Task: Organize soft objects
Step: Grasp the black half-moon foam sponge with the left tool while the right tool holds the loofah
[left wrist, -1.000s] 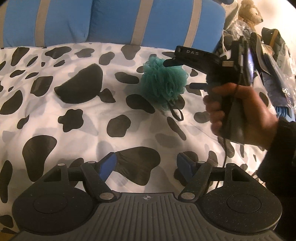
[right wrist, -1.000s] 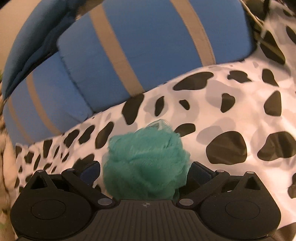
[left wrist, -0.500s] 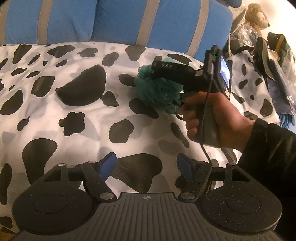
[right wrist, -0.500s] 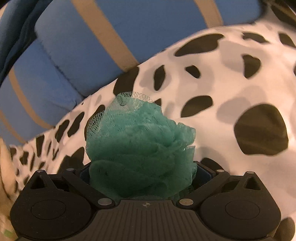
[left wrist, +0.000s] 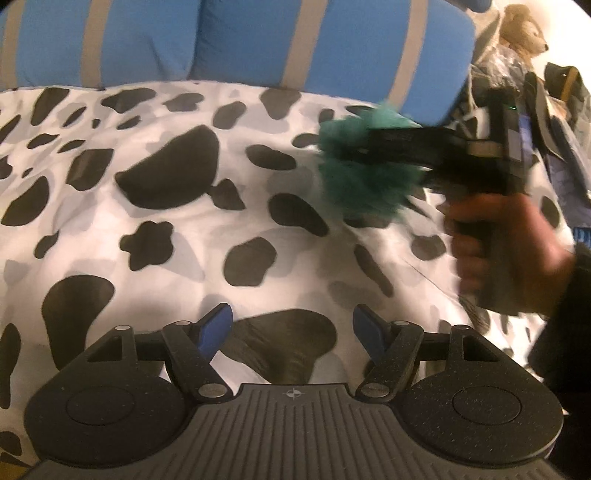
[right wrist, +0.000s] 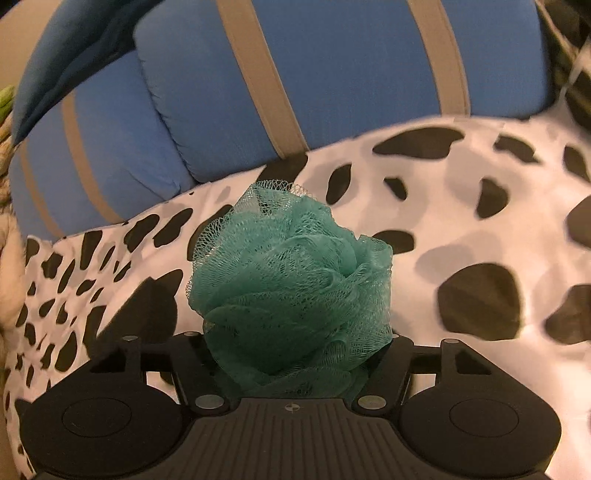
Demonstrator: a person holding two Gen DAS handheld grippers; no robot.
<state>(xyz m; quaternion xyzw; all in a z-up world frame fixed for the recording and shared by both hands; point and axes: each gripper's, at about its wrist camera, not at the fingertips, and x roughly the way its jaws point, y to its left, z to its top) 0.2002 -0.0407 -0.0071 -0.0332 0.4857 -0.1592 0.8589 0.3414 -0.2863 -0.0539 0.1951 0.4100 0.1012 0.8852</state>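
A teal mesh bath pouf (right wrist: 291, 291) fills the space between my right gripper's (right wrist: 295, 354) jaws, which are shut on it and hold it above the cow-print bedspread (right wrist: 461, 229). In the left wrist view the same pouf (left wrist: 362, 173) shows blurred at the tip of the hand-held right gripper (left wrist: 354, 155), lifted off the bedspread (left wrist: 184, 229). My left gripper (left wrist: 291, 328) is open and empty, low over the near part of the bed.
Blue pillows with tan stripes (left wrist: 325, 44) line the far edge of the bed; they also show in the right wrist view (right wrist: 332, 81). A brown teddy bear (left wrist: 522, 27) and cluttered bags (left wrist: 557, 110) sit at the far right.
My right gripper closed on the pouf and lifted it off the bedspread, moving right. The left gripper stayed open and nearly still.
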